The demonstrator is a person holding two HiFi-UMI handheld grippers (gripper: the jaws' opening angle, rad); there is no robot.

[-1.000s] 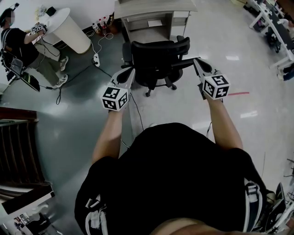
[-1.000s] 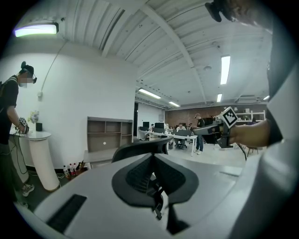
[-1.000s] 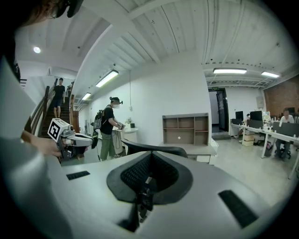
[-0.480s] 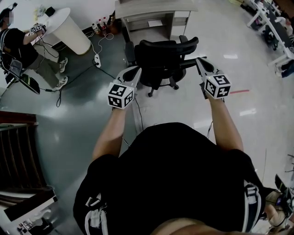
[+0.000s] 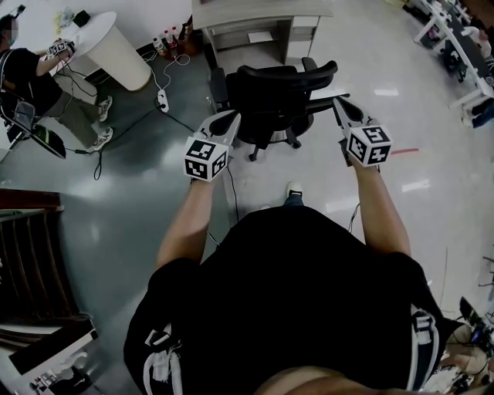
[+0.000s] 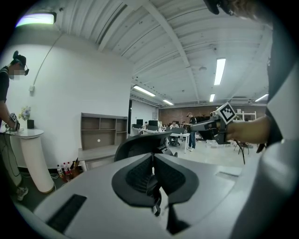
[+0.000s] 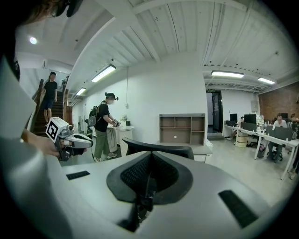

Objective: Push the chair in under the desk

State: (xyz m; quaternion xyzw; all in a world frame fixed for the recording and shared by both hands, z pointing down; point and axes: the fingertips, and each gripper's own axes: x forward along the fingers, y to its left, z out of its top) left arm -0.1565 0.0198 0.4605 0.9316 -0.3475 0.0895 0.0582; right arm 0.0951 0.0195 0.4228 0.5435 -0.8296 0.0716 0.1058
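The left gripper (image 5: 229,117) and the right gripper (image 5: 337,100) are seen fully closed, with nothing held. They are positioned at either side of the black mesh office chair (image 5: 270,89), which is placed just before the grey wooden desk (image 5: 262,11).

Head view: mounted on the head, facing steeply down over the torso (image 5: 285,293), chair (image 5: 270,92) and desk (image 5: 258,11) far off at top | Left gripper view: rides on left gripper (image 5: 230,117), faces roughly level, close behind chair back | Right gripper view: rides on right gripper (image 5: 338,102), likewise | Shared: chair and desk in all three; each gripper view catches the other gripper at its edge
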